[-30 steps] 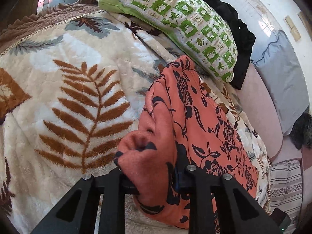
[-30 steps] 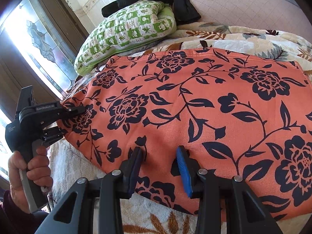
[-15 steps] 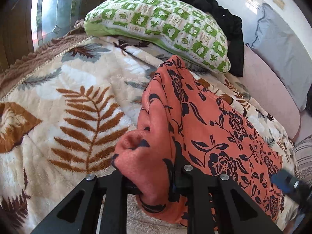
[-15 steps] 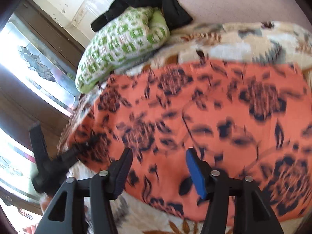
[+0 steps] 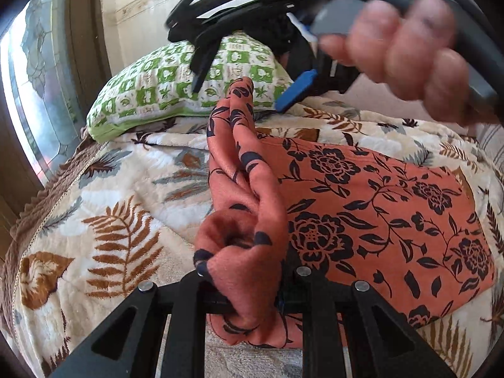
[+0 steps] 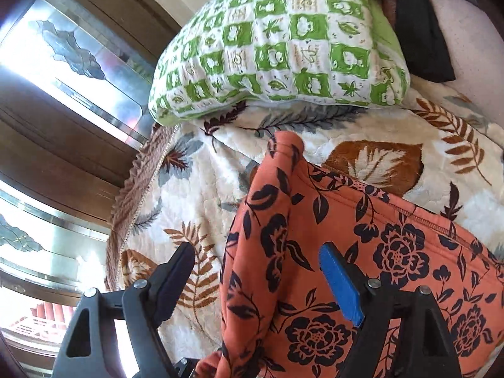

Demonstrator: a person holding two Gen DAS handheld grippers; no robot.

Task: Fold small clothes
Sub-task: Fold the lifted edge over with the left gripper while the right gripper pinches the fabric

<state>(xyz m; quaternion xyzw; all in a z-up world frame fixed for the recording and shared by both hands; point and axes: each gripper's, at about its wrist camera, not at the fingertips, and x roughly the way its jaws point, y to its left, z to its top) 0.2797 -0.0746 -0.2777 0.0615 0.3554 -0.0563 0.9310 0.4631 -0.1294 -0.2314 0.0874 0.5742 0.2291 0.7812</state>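
An orange garment with a dark floral print lies spread on a leaf-patterned blanket. My left gripper is shut on a bunched corner of it and holds that edge lifted in a ridge. My right gripper is open, its jaws wide apart, hovering over the raised left edge of the garment. In the left wrist view the right gripper and the hand holding it appear above the far end of the garment.
A green and white checked pillow lies at the far side of the blanket, with a black cloth behind it. A window with patterned glass is on the left.
The right gripper has swung from the garment's near edge over to its far left end, above the lifted fold. The left gripper keeps its hold and has turned rightward.
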